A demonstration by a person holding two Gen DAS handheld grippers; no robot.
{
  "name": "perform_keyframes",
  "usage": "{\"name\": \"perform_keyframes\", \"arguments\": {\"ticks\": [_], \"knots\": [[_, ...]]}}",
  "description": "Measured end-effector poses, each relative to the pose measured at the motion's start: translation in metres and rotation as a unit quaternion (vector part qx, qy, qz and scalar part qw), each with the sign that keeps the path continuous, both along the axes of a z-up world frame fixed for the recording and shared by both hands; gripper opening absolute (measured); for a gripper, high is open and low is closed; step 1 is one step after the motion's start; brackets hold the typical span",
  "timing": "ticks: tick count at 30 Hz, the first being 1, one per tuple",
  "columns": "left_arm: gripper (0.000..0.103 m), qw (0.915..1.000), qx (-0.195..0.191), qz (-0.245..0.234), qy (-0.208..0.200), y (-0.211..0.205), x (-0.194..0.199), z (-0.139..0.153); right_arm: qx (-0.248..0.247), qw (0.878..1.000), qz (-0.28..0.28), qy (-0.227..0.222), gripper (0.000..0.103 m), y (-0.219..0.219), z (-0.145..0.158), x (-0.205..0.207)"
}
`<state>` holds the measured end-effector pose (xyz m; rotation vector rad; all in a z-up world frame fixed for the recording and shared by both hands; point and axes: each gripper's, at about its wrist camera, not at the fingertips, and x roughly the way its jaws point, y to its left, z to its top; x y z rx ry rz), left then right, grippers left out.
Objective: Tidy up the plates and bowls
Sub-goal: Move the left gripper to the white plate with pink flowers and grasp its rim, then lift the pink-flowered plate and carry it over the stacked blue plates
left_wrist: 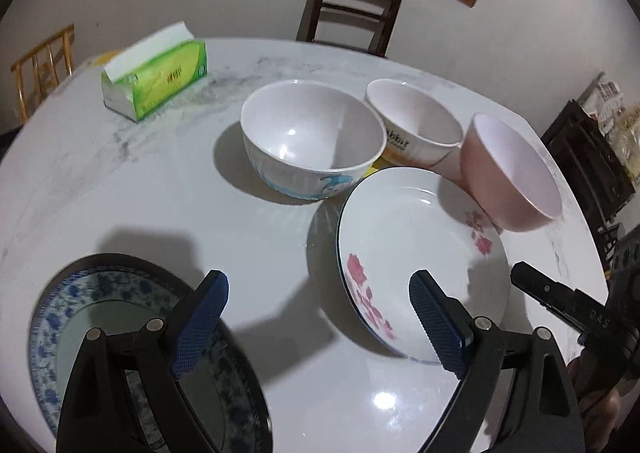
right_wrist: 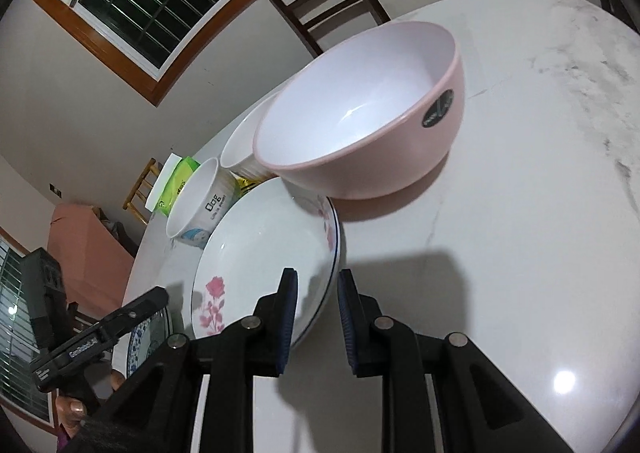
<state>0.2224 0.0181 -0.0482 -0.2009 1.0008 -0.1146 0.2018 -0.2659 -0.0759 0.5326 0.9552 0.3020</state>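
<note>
Blue-padded fingers of the left gripper (left_wrist: 318, 317) stand wide apart, nothing between them, only bare white marble table (left_wrist: 160, 193) under the gap. Left finger overlaps the blue-and-white patterned plate (left_wrist: 56, 333) at 8 o'clock in the left wrist view; right finger overlaps the near rim of the rose-print plate (left_wrist: 404, 237) at 4 o'clock. Contact with either plate: cannot tell.

Right gripper (right_wrist: 318, 323): fingers narrow, rim of the rose-print plate (right_wrist: 260, 253) runs into the gap between the pads. Whether the pads actually press on the rim: cannot tell, the right pad looks clear of it.

Outward, left wrist view:
- rose-print plate tilted, its far edge propped on the bowls behind it
- white bowl with blue cartoon print (left_wrist: 312, 141) at 12 o'clock from the fingers, upright, touching the plate's far-left edge
- white bowl with orange lettering (left_wrist: 416, 125) at 1 o'clock, just beside the first bowl
- pink bowl (left_wrist: 512, 173) at 2 o'clock, tipped toward the camera, leaning against the plate's far-right rim
- green tissue pack (left_wrist: 160, 73) at 11 o'clock, well apart from the dishes
- dark wooden chair (left_wrist: 352, 1) past the table's far edge at 12 o'clock

Right wrist view: pink bowl (right_wrist: 360, 113) sits at 12 o'clock, black sticker on its side, overlapping the plate's far edge. Left gripper body with the person's fingertips (right_wrist: 70, 409) shows at 8 o'clock.
</note>
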Motion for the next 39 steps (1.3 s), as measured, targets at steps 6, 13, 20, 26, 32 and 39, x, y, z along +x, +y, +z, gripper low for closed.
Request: {"name": "perform_keyframes", "arguments": {"ticks": [6,13,20,26,32,39], "knots": [[0.090,0.9995,-0.001,0.014,0.027,0.002,0.015,-0.018,0.000,1.000,0.003,0.015,0.021,0.002,-0.012,0.011],[0.087,0.9992,0.003,-0.008,0.039,-0.009,0.023,-0.027,-0.001,1.000,0.011,0.026,0.021,0.005,-0.018,0.022],[0.027,0.9981,0.005,-0.045,0.042,-0.023,0.029,-0.033,-0.011,0.999,0.015,0.040,0.011,0.012,-0.022,0.029],[0.013,0.9976,-0.017,-0.045,0.049,-0.030,0.022,-0.030,-0.004,0.999,0.012,0.044,0.010,0.008,-0.022,0.023],[0.011,0.9965,-0.037,-0.043,0.061,-0.028,-0.003,-0.028,0.013,0.998,0.006,0.057,0.009,0.005,-0.023,0.006],[0.011,0.9967,-0.050,-0.032,0.055,-0.020,-0.028,-0.017,0.019,0.998,0.011,0.061,0.009,0.011,-0.017,-0.017]]}}
